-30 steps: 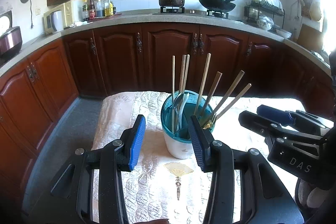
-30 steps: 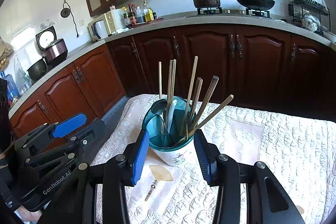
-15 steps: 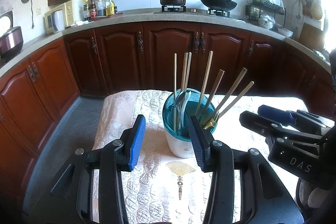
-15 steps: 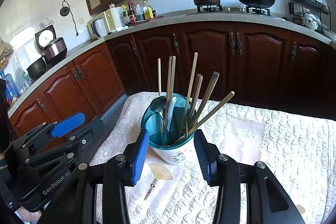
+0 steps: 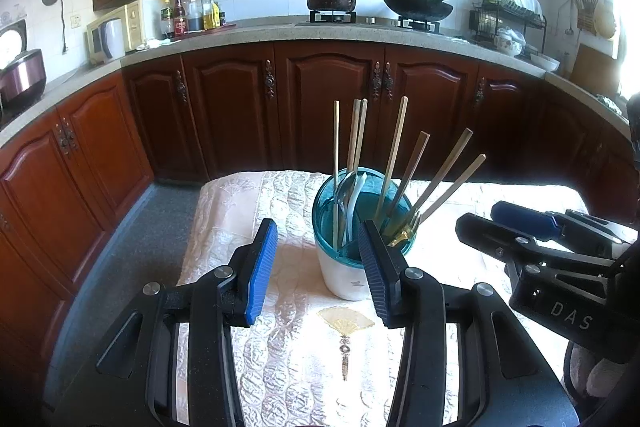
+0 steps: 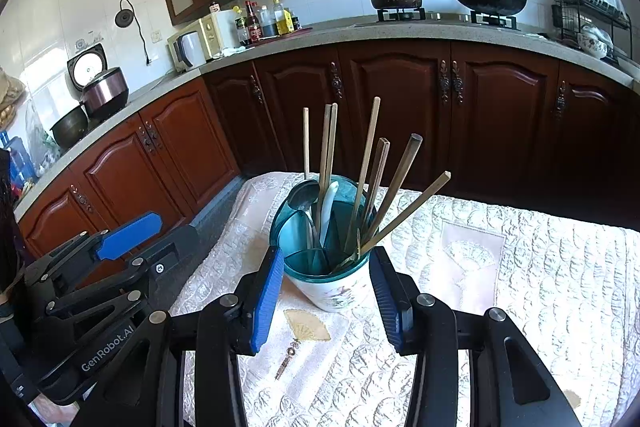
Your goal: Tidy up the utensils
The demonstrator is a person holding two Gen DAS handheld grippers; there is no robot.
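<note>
A white utensil holder with a teal insert [image 5: 346, 273] stands on a quilted cream cloth; it also shows in the right wrist view [image 6: 336, 291]. It holds several wooden chopsticks [image 5: 394, 151], a metal spoon [image 6: 304, 195], a white spoon [image 6: 329, 203] and a gold fork [image 5: 404, 233]. My left gripper [image 5: 318, 273] is open and empty, just in front of the holder and slightly left of it. My right gripper [image 6: 327, 297] is open and empty, with the holder between its fingers' lines, a little beyond the tips.
The cloth-covered table [image 5: 280, 367] has its left edge near the grey floor [image 5: 132, 239]. A fan motif with a tassel [image 5: 346, 325] is on the cloth. Dark wood cabinets [image 5: 328, 107] and a counter with pots ring the back.
Both views have shifted only slightly; the holder sits a touch higher and to the right in the left wrist view. Both grippers stay open.
</note>
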